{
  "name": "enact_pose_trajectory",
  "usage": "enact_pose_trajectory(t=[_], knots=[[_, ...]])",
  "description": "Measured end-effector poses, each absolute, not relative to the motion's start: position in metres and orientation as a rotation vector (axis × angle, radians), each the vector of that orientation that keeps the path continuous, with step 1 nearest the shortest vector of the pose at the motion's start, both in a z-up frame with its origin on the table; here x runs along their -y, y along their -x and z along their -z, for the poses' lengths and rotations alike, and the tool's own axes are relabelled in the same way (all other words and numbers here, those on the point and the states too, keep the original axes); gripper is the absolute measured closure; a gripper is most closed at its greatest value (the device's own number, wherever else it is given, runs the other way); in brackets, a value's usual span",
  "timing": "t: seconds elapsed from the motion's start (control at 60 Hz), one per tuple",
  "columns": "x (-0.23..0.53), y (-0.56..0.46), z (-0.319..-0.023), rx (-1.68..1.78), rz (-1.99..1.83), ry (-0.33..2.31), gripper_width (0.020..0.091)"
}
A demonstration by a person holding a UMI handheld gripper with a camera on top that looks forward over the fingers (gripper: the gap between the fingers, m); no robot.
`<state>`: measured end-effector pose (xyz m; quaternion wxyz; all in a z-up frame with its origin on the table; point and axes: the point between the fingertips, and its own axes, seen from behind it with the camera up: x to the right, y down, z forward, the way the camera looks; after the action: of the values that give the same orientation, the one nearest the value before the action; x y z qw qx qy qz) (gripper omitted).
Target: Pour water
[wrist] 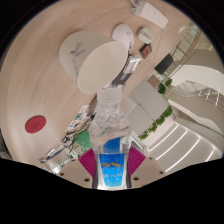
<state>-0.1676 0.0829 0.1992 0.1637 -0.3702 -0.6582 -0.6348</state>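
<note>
With the water bottle [112, 150] clamped between both pink pads [88, 162], the gripper [112, 165] is closed on it, blue label right at the fingertips. Bottle's long axis runs fwd along the fingers, neck pointing away from us toward the round white table [100, 60]. We can't make out a cup or other target; we judge the pour needs one located first.

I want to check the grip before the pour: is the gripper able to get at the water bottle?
Probably yes: the water bottle already stands between the gripper's fingers, which seem to press its blue label from both sides.
</note>
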Motion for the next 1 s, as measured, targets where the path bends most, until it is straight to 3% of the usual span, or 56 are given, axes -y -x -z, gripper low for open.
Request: enact_pose_trajectory(t=[0.167,0.233,0.417,0.467,0.483,0.5,0.55,0.717,0.75,0.767,0.867,1.0], knots=[[-0.091,0.175,-0.205,1.909,1.768,1.021,0.0728],[-0.098,0.179,-0.221,1.808,1.673,1.099,0.0731],[-0.105,0.156,-0.297,1.040,1.077,1.519,0.0711],[-0.104,0.140,-0.306,0.836,0.870,1.594,0.0697],[-0.102,0.136,-0.305,0.771,0.791,1.619,0.0735],[-0.079,0.128,-0.297,0.642,0.717,1.620,0.0684],[-0.086,0.117,-0.289,0.522,0.464,1.698,0.0662],[-0.073,0.070,-0.210,0.211,-0.025,1.743,0.0651],[-0.070,0.071,-0.168,0.181,-0.080,1.765,0.0647],[-0.071,0.066,-0.168,0.195,-0.076,1.797,0.0647],[-0.069,0.053,-0.106,0.195,-0.121,1.843,0.0648],[-0.069,0.060,-0.074,0.176,-0.199,1.872,0.0647]])
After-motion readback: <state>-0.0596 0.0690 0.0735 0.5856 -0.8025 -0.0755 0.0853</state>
